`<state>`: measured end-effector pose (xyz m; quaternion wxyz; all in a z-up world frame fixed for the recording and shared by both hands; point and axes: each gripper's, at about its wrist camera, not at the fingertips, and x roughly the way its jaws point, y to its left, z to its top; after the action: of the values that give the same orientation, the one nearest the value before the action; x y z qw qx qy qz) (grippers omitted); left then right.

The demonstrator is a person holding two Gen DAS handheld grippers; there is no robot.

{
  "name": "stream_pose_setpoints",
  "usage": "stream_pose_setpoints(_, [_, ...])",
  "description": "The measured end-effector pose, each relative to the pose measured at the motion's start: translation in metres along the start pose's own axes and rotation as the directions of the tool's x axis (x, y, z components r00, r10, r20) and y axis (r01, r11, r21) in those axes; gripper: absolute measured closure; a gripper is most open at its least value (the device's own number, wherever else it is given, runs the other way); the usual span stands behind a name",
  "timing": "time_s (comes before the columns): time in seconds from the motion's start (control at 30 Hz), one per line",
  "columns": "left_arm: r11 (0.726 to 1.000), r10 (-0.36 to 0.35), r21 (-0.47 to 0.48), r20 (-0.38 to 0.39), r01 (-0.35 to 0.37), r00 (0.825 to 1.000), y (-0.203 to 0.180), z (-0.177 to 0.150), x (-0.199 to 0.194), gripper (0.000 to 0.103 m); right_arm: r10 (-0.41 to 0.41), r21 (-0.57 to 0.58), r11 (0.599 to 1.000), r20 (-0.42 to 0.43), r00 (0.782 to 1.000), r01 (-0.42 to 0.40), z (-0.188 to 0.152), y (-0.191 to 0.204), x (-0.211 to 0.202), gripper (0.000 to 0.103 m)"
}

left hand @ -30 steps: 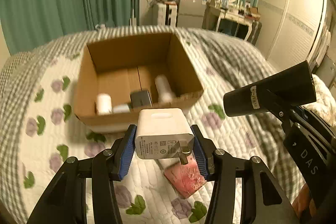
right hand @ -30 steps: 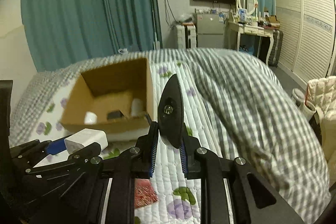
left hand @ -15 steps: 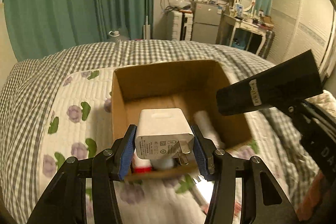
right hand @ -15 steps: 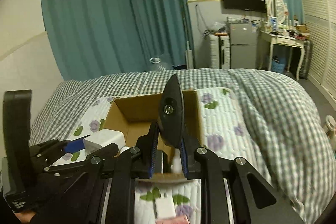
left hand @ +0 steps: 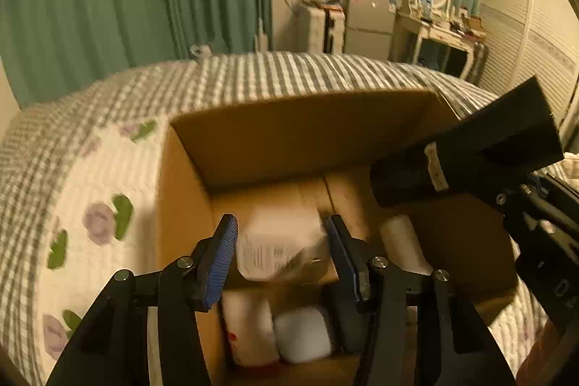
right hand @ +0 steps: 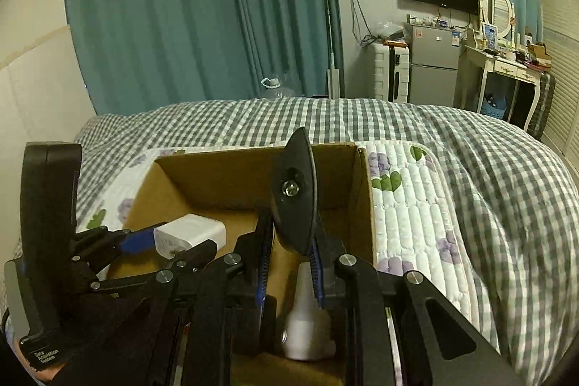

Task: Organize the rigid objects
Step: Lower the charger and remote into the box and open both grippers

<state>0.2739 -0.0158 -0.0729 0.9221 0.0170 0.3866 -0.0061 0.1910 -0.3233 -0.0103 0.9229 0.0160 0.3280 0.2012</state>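
Now | L claw (left hand: pixel 282 259) opening, charger (left hand: pixel 278 248) loose over box (left hand: pixel 307 136)

One cardboard box (left hand: pixel 289 136) sits on the bed beneath two claws. One white charger (left hand: pixel 278 248) hangs between the left claw's pads; one black wedge (right hand: pixel 296 190) fills the right's.

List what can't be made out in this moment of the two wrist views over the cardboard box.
- Left wrist view: white charger motion-blurred; whether the left hand-held gripper pads touch it is unclear.
- Left wrist view: items low in the cardboard box are blurred and cut by the gripper fingers.
- Right wrist view: the black object in the right hand-held gripper shows edge-on; its type is unclear.
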Motion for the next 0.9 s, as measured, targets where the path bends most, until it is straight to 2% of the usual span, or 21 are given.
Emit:
stream_pose_setpoints(0.03, [1.0, 0.005, -0.002, 0.002, -0.005, 1.0, 0.001, 0.001, 0.0, 0.036, 0.0, -0.001, 1.0, -0.002, 1.0, 0.0, 0.0, -0.001, 0.003, 0.085])
stream_pose_setpoints(0.07, [1.0, 0.007, -0.007, -0.003, -0.007, 1.0, 0.003, 0.002, 0.0, 0.035, -0.001, -0.002, 1.0, -0.004, 1.0, 0.001, 0.0, -0.001, 0.007, 0.085])
stream_pose_setpoints(0.2, [1.0, -0.005, -0.03, -0.019, 0.004, 1.0, 0.01, 0.003, -0.005, 0.035, -0.012, -0.008, 1.0, -0.009, 1.0, 0.012, 0.002, 0.001, 0.016, 0.085])
stream_pose_setpoints(0.5, [1.0, 0.007, -0.013, 0.021, -0.006, 1.0, 0.013, 0.009, -0.043, 0.035, -0.027, -0.034, 0.999, 0.019, 0.999, 0.027, 0.019, 0.008, 0.026, 0.084])
stream_pose_setpoints(0.57, [1.0, 0.01, -0.011, 0.027, -0.01, 1.0, 0.015, 0.009, -0.05, 0.035, -0.025, -0.033, 0.999, 0.014, 1.0, 0.025, 0.023, 0.008, 0.026, 0.077])
stream_pose_setpoints(0.63, [1.0, 0.006, -0.017, 0.03, -0.005, 1.0, 0.019, 0.006, -0.059, 0.035, -0.03, -0.024, 0.999, 0.028, 0.999, 0.031, 0.025, 0.008, 0.018, 0.052])
stream_pose_setpoints(0.73, [1.0, 0.009, -0.024, 0.023, -0.009, 1.0, 0.023, 0.002, -0.071, 0.035, -0.007, 0.002, 1.0, 0.048, 0.999, 0.007, 0.027, 0.006, -0.002, 0.05])
stream_pose_setpoints(0.83, [0.999, 0.011, -0.034, 0.026, -0.01, 1.0, 0.026, -0.005, -0.089, 0.035, -0.027, -0.001, 1.0, 0.063, 0.998, 0.027, 0.033, 0.006, -0.03, 0.05])
stream_pose_setpoints(0.9, [0.999, -0.001, -0.048, 0.028, 0.003, 1.0, 0.028, -0.01, -0.102, 0.027, -0.049, -0.009, 0.999, 0.066, 0.997, 0.049, 0.037, 0.005, -0.055, 0.049])
